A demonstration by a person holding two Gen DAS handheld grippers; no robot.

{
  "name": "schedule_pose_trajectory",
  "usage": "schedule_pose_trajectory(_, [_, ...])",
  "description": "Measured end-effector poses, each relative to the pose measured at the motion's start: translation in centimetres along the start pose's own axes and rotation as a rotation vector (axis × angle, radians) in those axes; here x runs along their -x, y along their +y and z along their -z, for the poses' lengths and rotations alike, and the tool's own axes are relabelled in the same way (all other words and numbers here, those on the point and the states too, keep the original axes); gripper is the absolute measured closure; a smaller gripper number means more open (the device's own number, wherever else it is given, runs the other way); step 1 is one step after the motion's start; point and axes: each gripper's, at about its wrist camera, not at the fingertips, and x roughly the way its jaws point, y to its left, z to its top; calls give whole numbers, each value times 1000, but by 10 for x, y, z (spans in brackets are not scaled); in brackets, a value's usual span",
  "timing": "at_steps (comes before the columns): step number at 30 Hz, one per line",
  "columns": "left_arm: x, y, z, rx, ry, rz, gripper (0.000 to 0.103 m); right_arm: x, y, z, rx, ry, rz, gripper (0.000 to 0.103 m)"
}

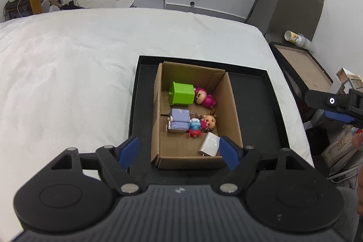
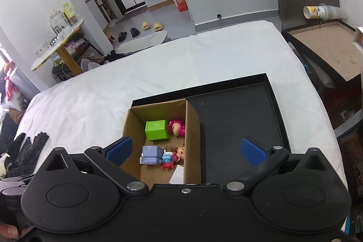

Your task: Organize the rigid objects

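Observation:
A brown cardboard box (image 1: 230, 103) (image 2: 192, 126) stands in a black tray (image 1: 251, 92) (image 2: 238, 119) on a white bed. Inside lie a green block (image 1: 182, 93) (image 2: 156, 129), a magenta figure (image 1: 204, 98) (image 2: 176, 127), a lilac toy (image 1: 179, 120) (image 2: 151, 154), a small blue and red figure (image 1: 194, 129) (image 2: 167, 161), a brown-headed doll (image 1: 209, 121) (image 2: 180, 153) and a white charger (image 1: 209, 143) (image 2: 178, 175). My left gripper (image 1: 179, 152) hovers open above the box's near edge, holding nothing. My right gripper (image 2: 186, 151) is wide open over the box wall and tray, empty; it also shows at the right edge (image 1: 335, 103).
The white bed (image 1: 68, 74) (image 2: 158, 69) spreads left and behind the tray. A dark bedside table (image 1: 301, 62) (image 2: 329, 49) with a fallen cup (image 1: 295, 37) (image 2: 317, 11) stands on the right. Dark clothes (image 2: 25, 149) lie at the bed's left edge. Slippers and a side table sit on the floor beyond.

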Motion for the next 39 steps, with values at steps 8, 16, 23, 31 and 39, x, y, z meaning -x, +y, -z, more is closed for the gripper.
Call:
schedule_pose_trajectory(8, [36, -3, -6, -48, -52, 22, 24, 29, 3, 5, -6, -16, -14, 0])
schedule_pose_trajectory(16, [61, -3, -3, -70, -88, 30, 24, 54, 5, 10, -4, -44, 0, 0])
schedule_pose_trajectory(23, [81, -4, 7, -94, -142, 13, 23, 72, 8, 19, -7, -56, 17, 0])
schedule_pose_trajectory(31, [95, -6, 23, -117, -156, 13, 22, 76, 5, 33, 1, -37, 28, 0])
schedule_pose_trajectory(39, [104, 1, 35, -107, -154, -13, 21, 87, 10, 42, 21, -23, 20, 0])
